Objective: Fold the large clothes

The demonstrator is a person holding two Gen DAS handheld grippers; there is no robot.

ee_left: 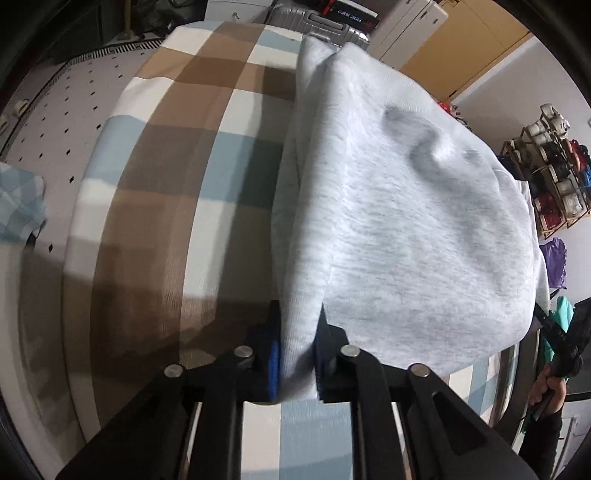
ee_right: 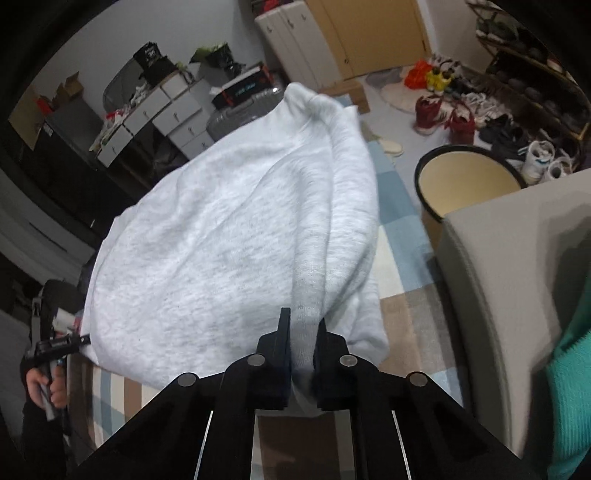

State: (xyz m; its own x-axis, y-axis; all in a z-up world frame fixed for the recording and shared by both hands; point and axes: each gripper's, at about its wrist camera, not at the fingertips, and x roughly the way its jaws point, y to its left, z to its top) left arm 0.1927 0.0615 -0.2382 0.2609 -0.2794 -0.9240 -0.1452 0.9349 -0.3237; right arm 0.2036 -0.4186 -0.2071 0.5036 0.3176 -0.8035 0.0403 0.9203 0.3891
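Note:
A light grey sweatshirt (ee_left: 406, 206) lies bunched and partly lifted over a checked bed cover (ee_left: 177, 177) of brown, white and pale blue. My left gripper (ee_left: 297, 314) is shut on a thick fold at the garment's near left edge, with cloth filling the gap between its black fingers. In the right wrist view the same sweatshirt (ee_right: 221, 251) spreads away from me, and my right gripper (ee_right: 303, 321) is shut on a rolled grey edge of it. The other gripper (ee_right: 55, 347) and the hand holding it show at the far left of that view.
A round cream bin (ee_right: 465, 181) and a grey upholstered edge (ee_right: 517, 277) stand right of the bed. Shoes (ee_right: 461, 122) litter the floor beyond. A silver suitcase (ee_left: 332, 29) and a shoe rack (ee_left: 554, 177) sit behind the bed. Teal cloth (ee_right: 569, 387) hangs at the right.

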